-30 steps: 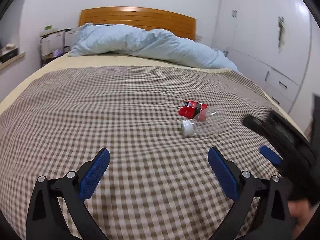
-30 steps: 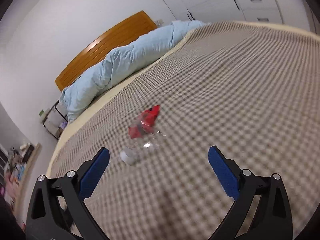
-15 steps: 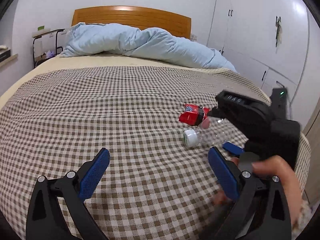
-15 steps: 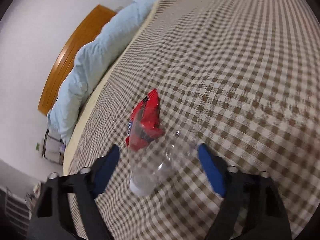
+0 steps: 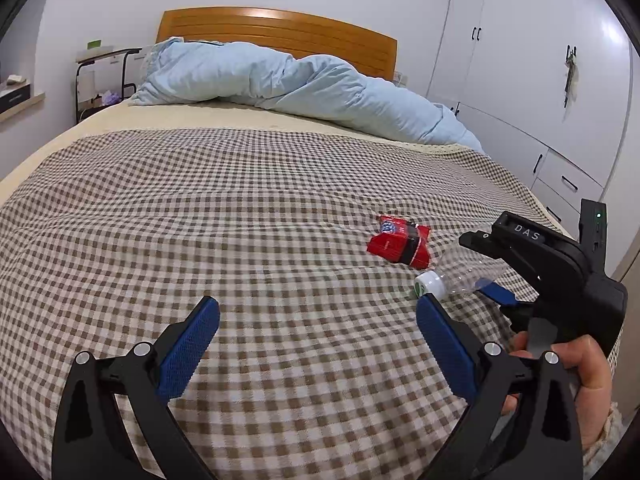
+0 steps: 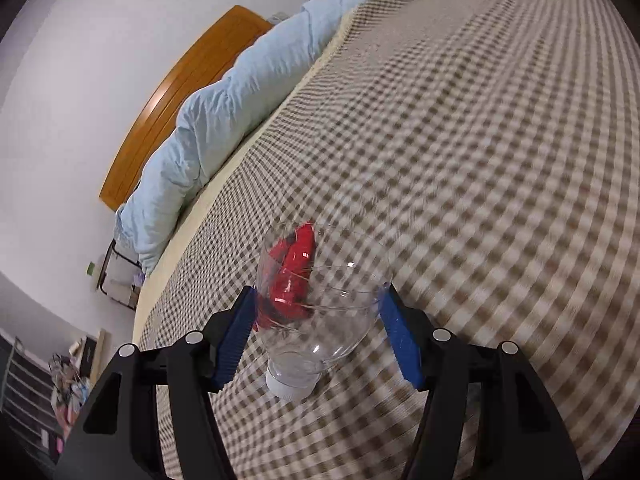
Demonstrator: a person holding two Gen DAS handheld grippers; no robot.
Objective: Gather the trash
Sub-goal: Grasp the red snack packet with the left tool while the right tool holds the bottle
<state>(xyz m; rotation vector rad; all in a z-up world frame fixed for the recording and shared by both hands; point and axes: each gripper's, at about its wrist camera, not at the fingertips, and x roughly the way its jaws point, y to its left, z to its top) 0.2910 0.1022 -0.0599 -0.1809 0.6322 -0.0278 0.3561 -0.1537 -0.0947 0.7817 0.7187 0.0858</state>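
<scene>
Brown-checked bedspread (image 5: 248, 216) lies under both tools. Right gripper (image 6: 316, 332) clasps the clear crushed plastic bottle (image 6: 324, 300) between its blue pads, white cap toward the camera; a red crumpled wrapper (image 5: 400, 242) sits just beyond. Squeeze gently so it doesn't pop free. Left gripper (image 5: 318, 332) gapes empty.

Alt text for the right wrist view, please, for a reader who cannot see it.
The right gripper has its blue fingers clamped on a clear plastic bottle, white cap toward the camera. A red wrapper shows through it, over a brown checked bedspread.
</scene>
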